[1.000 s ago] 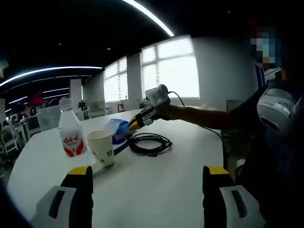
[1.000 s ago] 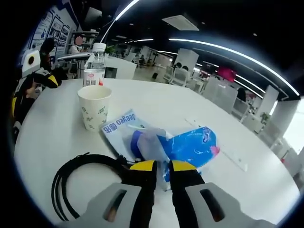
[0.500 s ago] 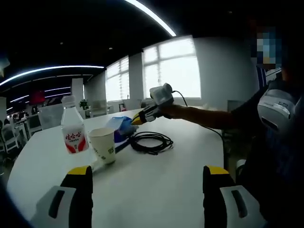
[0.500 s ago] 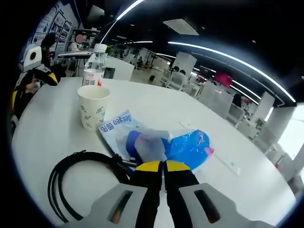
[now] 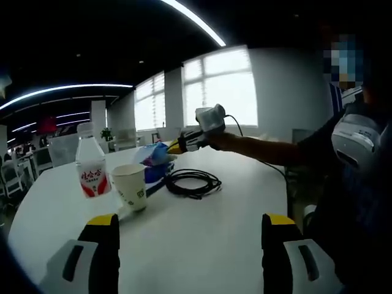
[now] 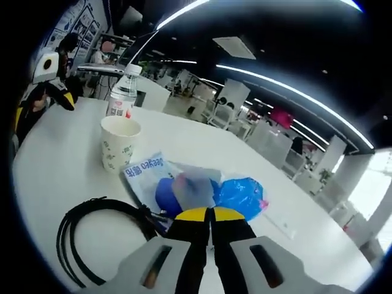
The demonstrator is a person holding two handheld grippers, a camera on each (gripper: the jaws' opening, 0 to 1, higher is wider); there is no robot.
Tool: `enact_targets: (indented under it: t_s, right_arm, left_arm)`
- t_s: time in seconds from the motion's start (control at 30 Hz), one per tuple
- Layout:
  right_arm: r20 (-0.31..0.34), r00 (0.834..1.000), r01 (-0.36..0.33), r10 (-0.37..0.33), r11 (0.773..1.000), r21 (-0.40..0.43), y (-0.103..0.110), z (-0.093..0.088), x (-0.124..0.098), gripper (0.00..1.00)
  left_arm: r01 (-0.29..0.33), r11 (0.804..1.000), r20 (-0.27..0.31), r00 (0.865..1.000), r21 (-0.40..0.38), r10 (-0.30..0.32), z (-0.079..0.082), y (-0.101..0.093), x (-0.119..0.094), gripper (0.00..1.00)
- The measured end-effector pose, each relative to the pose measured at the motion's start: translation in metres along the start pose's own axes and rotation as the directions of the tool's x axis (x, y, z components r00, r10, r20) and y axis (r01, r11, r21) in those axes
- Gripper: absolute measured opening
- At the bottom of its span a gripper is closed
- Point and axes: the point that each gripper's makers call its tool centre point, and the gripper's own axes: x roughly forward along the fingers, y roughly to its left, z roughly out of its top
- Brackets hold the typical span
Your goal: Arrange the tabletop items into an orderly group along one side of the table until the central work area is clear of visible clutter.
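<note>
right gripper has its yellow-tipped jaws pressed together on the near edge of the blue plastic bag, which sits lifted just off the white table; the coiled black cable lies just beside the bag on the near side, toward the camera. beyond the bag stands the paper cup, upright, and just behind the cup the water bottle with a red label. left gripper hovers over bare tabletop with its jaws wide apart and nothing between them, well short of the bag, with the cup and cable between.
</note>
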Motion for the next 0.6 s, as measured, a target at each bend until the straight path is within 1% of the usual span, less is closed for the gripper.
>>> enact_targets:
  t_s: [0.2,0.6]
  right_arm:
    - [0.004,1.0,0.011,-0.011,1.0,-0.027,-0.002,0.002,-0.001,0.0]
    - [0.031,0.999,0.042,-0.04,0.996,-0.077,-0.01,0.017,-0.013,0.0]
  left_arm:
    - [-0.01,1.0,0.004,1.0,0.004,0.01,0.003,0.002,-0.004,0.96]
    - [-0.007,1.0,0.001,1.0,0.005,0.007,0.002,0.001,-0.003,0.96]
